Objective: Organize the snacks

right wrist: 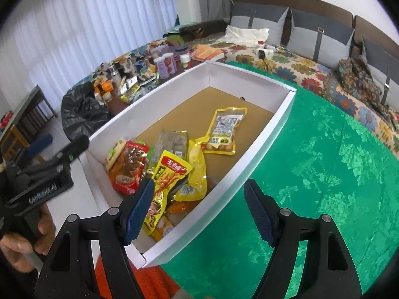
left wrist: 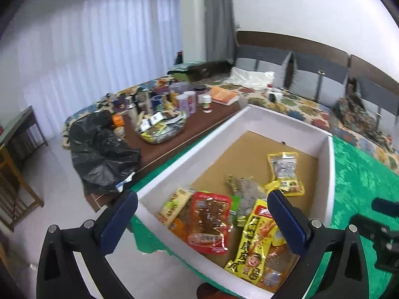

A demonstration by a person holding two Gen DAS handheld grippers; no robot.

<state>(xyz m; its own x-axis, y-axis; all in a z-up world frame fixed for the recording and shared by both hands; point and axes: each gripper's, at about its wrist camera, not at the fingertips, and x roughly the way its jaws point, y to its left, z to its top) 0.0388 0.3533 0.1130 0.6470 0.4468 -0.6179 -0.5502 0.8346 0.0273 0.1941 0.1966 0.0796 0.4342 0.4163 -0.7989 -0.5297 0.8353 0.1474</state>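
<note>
Far left, a crumpled black plastic bag [right wrist: 82,114] hangs off the end of a low brown table [left wrist: 199,129]. The table is crowded: small jars and tins, two pale purple cylindrical canisters [right wrist: 166,66], an orange paperback book [left wrist: 224,96] at its far end. Behind all this, a bed with a flowered bedspread [right wrist: 294,72] and grey cushions [right wrist: 321,42] along a brown headboard.

Centre: a shallow white cardboard box with a brown floor [right wrist: 264,147] sits on a shiny green patterned cloth [right wrist: 324,174]. Its left wall runs alongside the table edge.

Inside, the snack packets bunch at the near end:
- red foil packet [right wrist: 129,169], leftmost, lying over a yellow-green one
- grey-brown clear packet [right wrist: 173,142] behind it
- yellow pouch with a red label and a cartoon figure [right wrist: 167,182], overlapping others
- yellow pouch with a printed white panel [right wrist: 224,132], alone, further in

The far end of the box floor is bare.

Left gripper [left wrist: 203,220]: jaws spread wide, nothing between the pads, hovering over the box's near-left corner. A hand [right wrist: 27,239] holds it.

Right gripper [right wrist: 199,211]: jaws apart, empty, straddling the box's near-right wall, one blue pad [right wrist: 139,209] over the snacks, the other over the cloth.
</note>
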